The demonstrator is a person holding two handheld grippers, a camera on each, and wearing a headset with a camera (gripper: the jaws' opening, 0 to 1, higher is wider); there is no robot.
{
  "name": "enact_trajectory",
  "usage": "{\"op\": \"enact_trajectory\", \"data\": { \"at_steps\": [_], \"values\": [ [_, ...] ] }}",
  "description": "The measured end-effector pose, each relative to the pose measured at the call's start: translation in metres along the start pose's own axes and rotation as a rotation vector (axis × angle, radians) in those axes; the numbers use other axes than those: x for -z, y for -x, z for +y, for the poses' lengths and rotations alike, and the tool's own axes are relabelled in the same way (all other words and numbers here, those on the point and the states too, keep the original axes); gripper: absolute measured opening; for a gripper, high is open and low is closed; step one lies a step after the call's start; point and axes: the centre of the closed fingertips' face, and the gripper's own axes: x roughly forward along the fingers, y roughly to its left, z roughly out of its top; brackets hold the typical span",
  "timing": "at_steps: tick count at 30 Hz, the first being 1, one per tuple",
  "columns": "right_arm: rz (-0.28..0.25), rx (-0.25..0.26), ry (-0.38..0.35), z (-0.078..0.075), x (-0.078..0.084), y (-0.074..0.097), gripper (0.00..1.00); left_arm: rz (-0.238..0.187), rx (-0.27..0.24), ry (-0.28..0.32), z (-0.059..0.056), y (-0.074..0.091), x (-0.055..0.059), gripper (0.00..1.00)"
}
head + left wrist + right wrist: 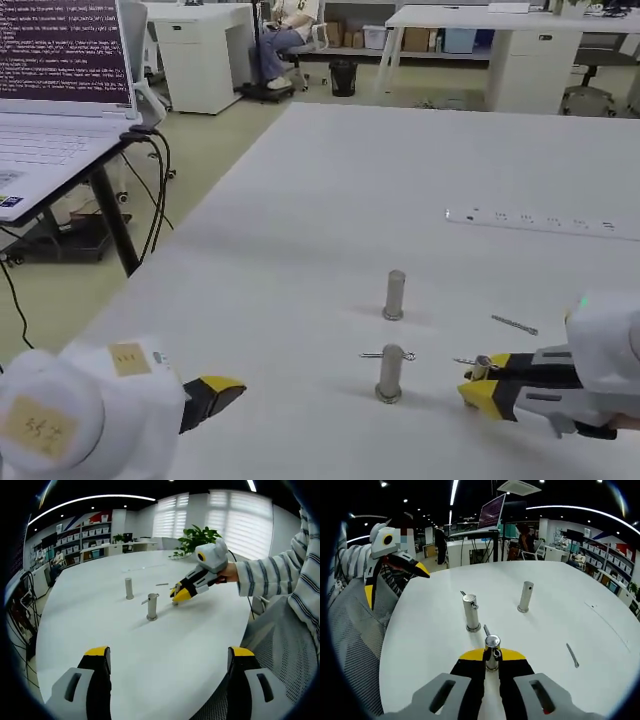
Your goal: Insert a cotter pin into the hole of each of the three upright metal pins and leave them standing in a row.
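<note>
Two steel pins stand upright mid-table: the far pin (394, 295) is bare, and the near pin (389, 373) has a cotter pin (385, 355) through its top. To its right, my right gripper (475, 382) is shut on a third pin (492, 643), upright between the yellow tips, with a cotter pin (486, 630) pointing out from its head. A loose cotter pin (514, 324) lies flat behind that gripper. My left gripper (169, 655) is open over bare table, well short of the pins, at the table's near left (215, 392).
A white power strip (540, 220) lies across the far right of the table (330, 180). An open laptop (50, 110) sits on a stand beyond the left edge. A person's striped sleeve (280, 575) is behind the right gripper (182, 592).
</note>
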Motion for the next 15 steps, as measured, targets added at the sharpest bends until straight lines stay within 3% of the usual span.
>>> {"op": "enact_trajectory", "data": {
  "at_steps": [8,15],
  "values": [
    [-0.027,0.028,-0.050,0.0000,0.0026,-0.0038,0.04,0.011,0.002,0.004,-0.0015,0.0000,0.0037,0.96],
    [-0.026,0.031,-0.029,0.0007,0.0025,-0.0031,0.04,0.021,0.008,0.005,-0.0031,-0.0010,0.0064,0.96]
  ]
}}
